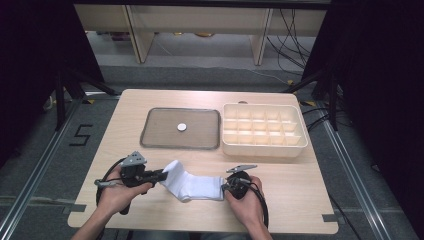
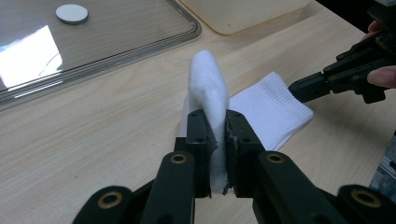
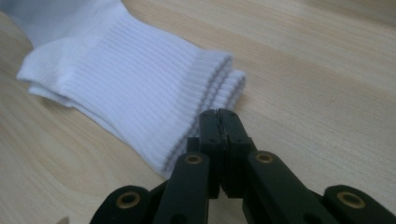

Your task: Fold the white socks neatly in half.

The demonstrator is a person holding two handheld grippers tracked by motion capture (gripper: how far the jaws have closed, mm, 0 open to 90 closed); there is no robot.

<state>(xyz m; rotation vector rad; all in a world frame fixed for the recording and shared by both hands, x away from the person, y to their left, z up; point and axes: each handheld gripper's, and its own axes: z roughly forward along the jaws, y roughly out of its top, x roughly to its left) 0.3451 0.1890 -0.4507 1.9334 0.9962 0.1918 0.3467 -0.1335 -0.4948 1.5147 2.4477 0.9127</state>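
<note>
A white sock (image 1: 195, 186) lies across the front of the wooden table between my two grippers. My left gripper (image 1: 162, 176) is shut on its toe end, which stands up folded between the jaws in the left gripper view (image 2: 217, 126). The ribbed cuff (image 3: 130, 79) lies flat in two stacked layers. At the cuff's edge my right gripper (image 3: 219, 116) is shut, its jaws pressed together with nothing between them. It also reaches in from the right (image 2: 303, 88), tips at the cuff. Both hands rest near the table's front edge.
A flat grey tray (image 1: 200, 142) with a small white disc (image 1: 181, 127) on it sits behind the sock. To the tray's right stands a cream box (image 1: 264, 148) divided into several compartments. Black frame legs and cables stand beyond the table.
</note>
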